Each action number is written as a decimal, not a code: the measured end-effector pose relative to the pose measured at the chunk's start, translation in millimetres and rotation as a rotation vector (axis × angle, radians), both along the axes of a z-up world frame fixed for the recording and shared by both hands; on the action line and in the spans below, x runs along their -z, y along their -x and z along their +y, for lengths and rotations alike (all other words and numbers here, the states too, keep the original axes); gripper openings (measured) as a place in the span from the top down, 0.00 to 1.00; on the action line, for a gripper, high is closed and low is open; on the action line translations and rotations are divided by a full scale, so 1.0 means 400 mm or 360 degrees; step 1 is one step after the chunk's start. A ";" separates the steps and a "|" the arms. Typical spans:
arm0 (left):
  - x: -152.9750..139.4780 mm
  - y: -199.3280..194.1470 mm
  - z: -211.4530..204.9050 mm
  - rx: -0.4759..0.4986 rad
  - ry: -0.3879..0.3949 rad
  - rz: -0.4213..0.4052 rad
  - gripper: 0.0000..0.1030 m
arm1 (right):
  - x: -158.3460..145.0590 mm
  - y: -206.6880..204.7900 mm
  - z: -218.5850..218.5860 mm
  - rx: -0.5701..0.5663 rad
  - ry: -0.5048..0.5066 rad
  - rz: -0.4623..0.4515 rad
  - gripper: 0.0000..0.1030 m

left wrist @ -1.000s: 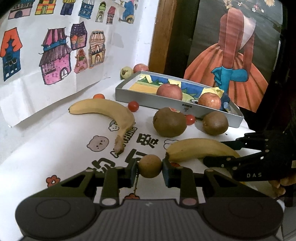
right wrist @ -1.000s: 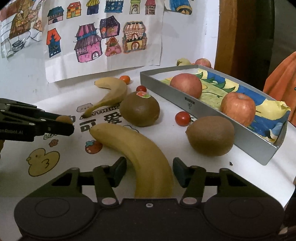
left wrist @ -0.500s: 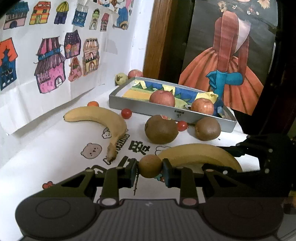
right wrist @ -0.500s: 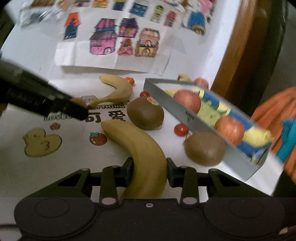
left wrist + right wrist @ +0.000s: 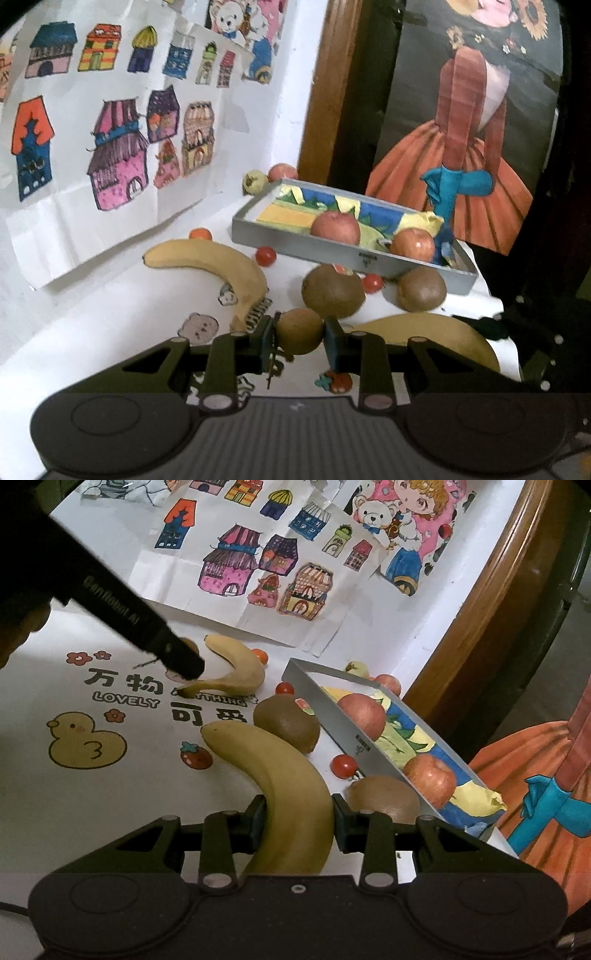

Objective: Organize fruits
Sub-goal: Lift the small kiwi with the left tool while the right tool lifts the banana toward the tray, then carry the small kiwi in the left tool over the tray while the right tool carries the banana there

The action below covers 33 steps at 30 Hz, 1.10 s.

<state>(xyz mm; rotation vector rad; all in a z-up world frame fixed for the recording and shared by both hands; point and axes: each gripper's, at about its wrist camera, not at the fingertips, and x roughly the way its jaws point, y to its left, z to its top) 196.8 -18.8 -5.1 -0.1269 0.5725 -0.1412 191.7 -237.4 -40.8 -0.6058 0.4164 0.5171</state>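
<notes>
From my seat the biggest thing in view is the white printed table cover (image 5: 110, 786), and against a second ago both cameras now sit higher and tilted over it. Next comes the grey tray (image 5: 295, 242), which stays put at the back right with two red apples (image 5: 335, 228) resting inside it on coloured paper.

My right gripper (image 5: 298, 821) was spread around the near banana (image 5: 284, 775) a second ago; now its pads press both flanks of that fruit and the view has rolled left, so I read it as clamped and raised off the cover, though I cannot see the gap beneath. The far banana (image 5: 236, 672) lies where it lay, curved on the lettering.

The two kiwis (image 5: 286, 722) remain on the cover just in front of the tray wall, a cherry tomato (image 5: 343, 766) between them.

My left gripper (image 5: 300, 338) keeps pinching the small round brown fruit (image 5: 300, 331), as before, its thin stem dangling below the left pad. It has lifted: the fruit now hangs in front of the nearer kiwi in the left wrist view, and in the right wrist view the gripper's tip sits over the far banana's stem end.
</notes>
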 end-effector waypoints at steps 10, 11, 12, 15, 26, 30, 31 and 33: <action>-0.029 -0.036 -0.002 -0.0045 0.0019 -0.0058 0.69 | -0.032 0.003 -0.026 0.0037 -0.0016 -0.0132 0.63; -0.034 -0.043 -0.006 -0.0050 0.0025 -0.0069 0.69 | -0.037 0.000 -0.029 0.0046 -0.0023 -0.0146 0.63; -0.039 -0.050 -0.011 -0.0052 0.0031 -0.0081 0.69 | -0.042 -0.004 -0.033 0.0058 -0.0031 -0.0163 0.63; -0.053 -0.078 -0.030 -0.0052 0.0036 -0.0116 0.69 | -0.058 -0.024 -0.051 0.0108 -0.0068 -0.0205 0.63; -0.120 -0.110 -0.101 0.0035 -0.0048 -0.0185 0.69 | -0.108 -0.088 -0.116 0.0256 -0.0192 -0.0322 0.63; -0.179 -0.116 -0.111 0.0053 -0.0071 -0.0235 0.69 | -0.123 -0.102 -0.125 0.0275 -0.0221 -0.0357 0.63; -0.195 -0.118 -0.117 0.0060 -0.0082 -0.0256 0.69 | -0.127 -0.105 -0.127 0.0278 -0.0228 -0.0367 0.63; -0.222 -0.125 -0.133 0.0076 -0.0105 -0.0294 0.69 | -0.135 -0.116 -0.131 0.0290 -0.0239 -0.0382 0.63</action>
